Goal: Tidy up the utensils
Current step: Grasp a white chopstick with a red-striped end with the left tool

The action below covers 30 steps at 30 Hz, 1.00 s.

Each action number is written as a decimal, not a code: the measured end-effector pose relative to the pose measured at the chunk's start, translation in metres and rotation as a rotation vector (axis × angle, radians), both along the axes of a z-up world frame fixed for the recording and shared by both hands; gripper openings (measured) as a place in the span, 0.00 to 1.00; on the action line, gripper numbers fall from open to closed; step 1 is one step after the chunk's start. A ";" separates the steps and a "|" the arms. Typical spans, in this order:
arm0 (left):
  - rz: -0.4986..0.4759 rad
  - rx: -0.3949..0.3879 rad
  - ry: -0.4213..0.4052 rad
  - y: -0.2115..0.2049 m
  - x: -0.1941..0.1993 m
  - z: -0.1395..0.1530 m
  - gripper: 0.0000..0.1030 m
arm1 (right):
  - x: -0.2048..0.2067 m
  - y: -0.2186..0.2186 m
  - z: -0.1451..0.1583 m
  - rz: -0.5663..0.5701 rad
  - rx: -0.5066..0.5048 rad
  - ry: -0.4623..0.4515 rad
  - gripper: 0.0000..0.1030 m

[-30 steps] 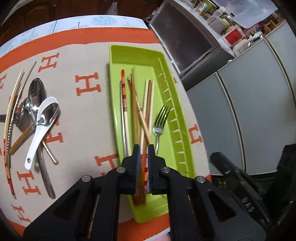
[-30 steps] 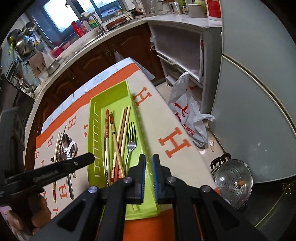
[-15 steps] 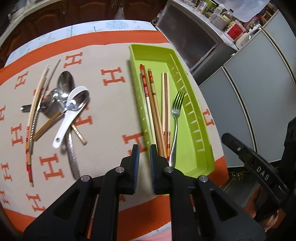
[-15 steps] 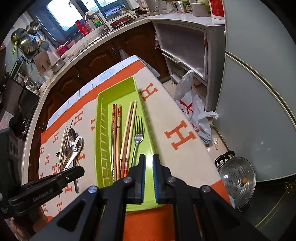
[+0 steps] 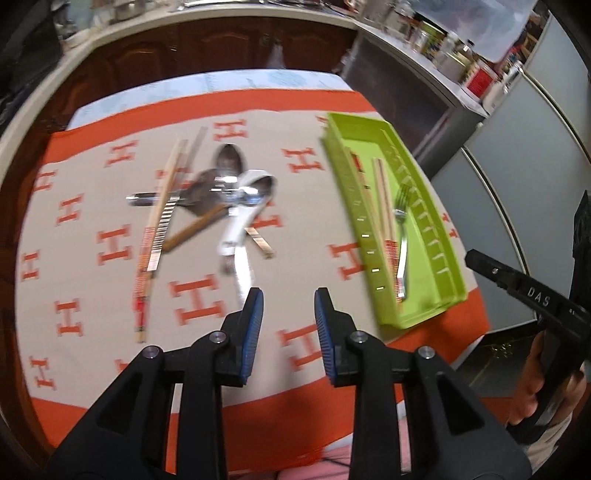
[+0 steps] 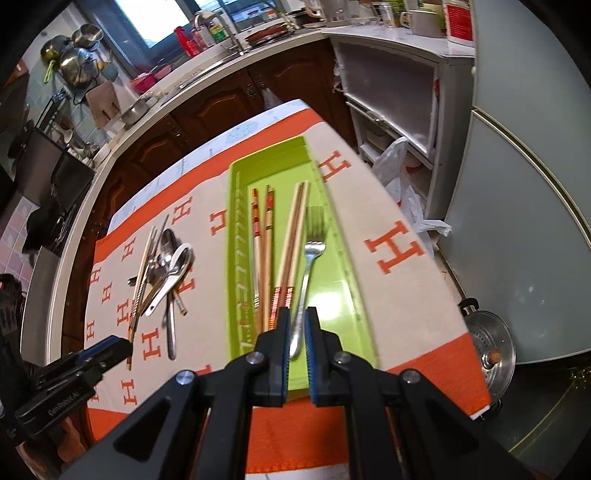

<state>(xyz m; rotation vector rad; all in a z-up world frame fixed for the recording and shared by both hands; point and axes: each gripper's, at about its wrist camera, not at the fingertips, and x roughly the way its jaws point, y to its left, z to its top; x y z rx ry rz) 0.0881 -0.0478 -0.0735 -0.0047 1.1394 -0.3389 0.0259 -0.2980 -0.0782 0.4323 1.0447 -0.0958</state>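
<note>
The left gripper [image 5: 288, 301] is held with its jaws spread wide and nothing between them, above the bare tablecloth [image 5: 92, 206], near the handle end of a steel spoon [image 5: 242, 273]. The right gripper [image 6: 296, 321] is seen with its jaws nearly pressed together, a narrow gap left between the blue pads; nothing is pinched, though the handle of the fork [image 6: 308, 273] is seen through that gap.

The fork lies in the green tray [image 6: 240, 221], beside two pairs of chopsticks [image 6: 264, 243]. To the tray's left, well apart from it, a loose heap is spread on the cloth: a white ceramic spoon [image 5: 240, 218], metal spoons [image 5: 229, 162] and more chopsticks [image 5: 159, 214], crossing one another.

The table is covered with a beige cloth printed with orange H letters and an orange border. Dark wooden cabinets [image 5: 184, 55] stand behind it.

Only in the right wrist view are a window [image 6: 155, 18], a sink counter and a steel pot [image 6: 489, 339] on the floor shown. Only in the left wrist view is the hand [image 5: 535, 391] holding the right gripper shown.
</note>
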 end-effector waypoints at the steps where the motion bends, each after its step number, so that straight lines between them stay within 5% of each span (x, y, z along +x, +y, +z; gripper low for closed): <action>1: 0.012 0.006 -0.006 0.013 -0.002 0.002 0.25 | 0.001 0.004 0.001 0.009 0.000 -0.001 0.07; 14: 0.151 0.057 -0.028 0.131 0.004 0.005 0.24 | 0.038 0.079 0.002 0.186 0.014 0.030 0.07; 24: 0.080 0.001 0.049 0.142 0.060 -0.024 0.24 | 0.089 0.137 -0.010 0.293 0.091 0.070 0.07; 30: -0.013 0.013 0.094 0.131 0.088 -0.053 0.15 | 0.111 0.159 -0.027 0.326 0.134 0.097 0.07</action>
